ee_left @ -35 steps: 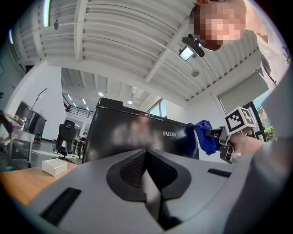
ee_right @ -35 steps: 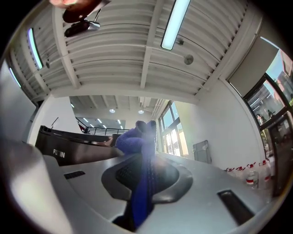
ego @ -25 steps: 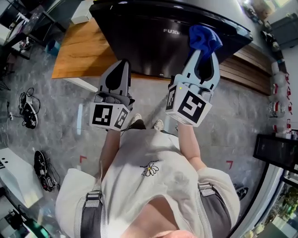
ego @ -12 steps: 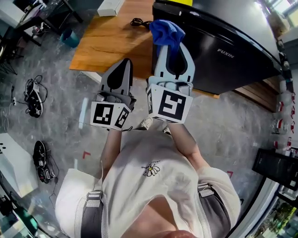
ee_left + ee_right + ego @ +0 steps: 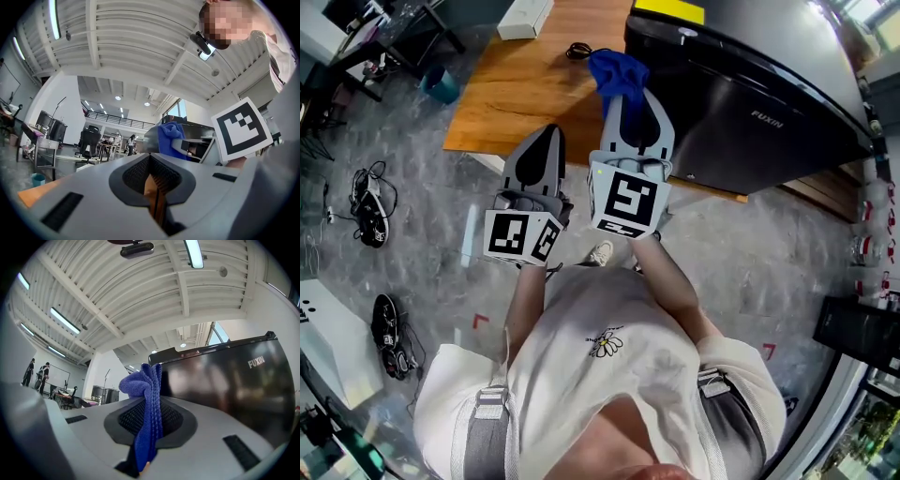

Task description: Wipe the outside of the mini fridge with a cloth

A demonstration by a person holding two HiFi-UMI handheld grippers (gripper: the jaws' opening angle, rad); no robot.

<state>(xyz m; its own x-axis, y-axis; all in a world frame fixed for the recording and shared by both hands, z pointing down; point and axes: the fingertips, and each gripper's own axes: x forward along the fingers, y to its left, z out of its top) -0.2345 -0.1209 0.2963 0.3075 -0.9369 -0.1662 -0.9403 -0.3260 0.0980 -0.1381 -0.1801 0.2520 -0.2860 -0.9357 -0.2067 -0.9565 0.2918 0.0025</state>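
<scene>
The black mini fridge stands on a low wooden platform, its glossy side filling the right of the right gripper view. My right gripper is shut on a blue cloth, which bunches up above the jaws just left of the fridge's near corner. Whether the cloth touches the fridge is unclear. My left gripper is shut with nothing in it, held lower and to the left over the platform's edge. The left gripper view also catches the blue cloth.
A white box and a coiled black cable lie on the platform. Shoes and cables lie on the grey floor at left. A slatted wooden strip runs behind the fridge at right.
The right gripper with the blue cloth has gone from the fridge's front to its left corner, a long way left in the head view. The left gripper barely moved.
</scene>
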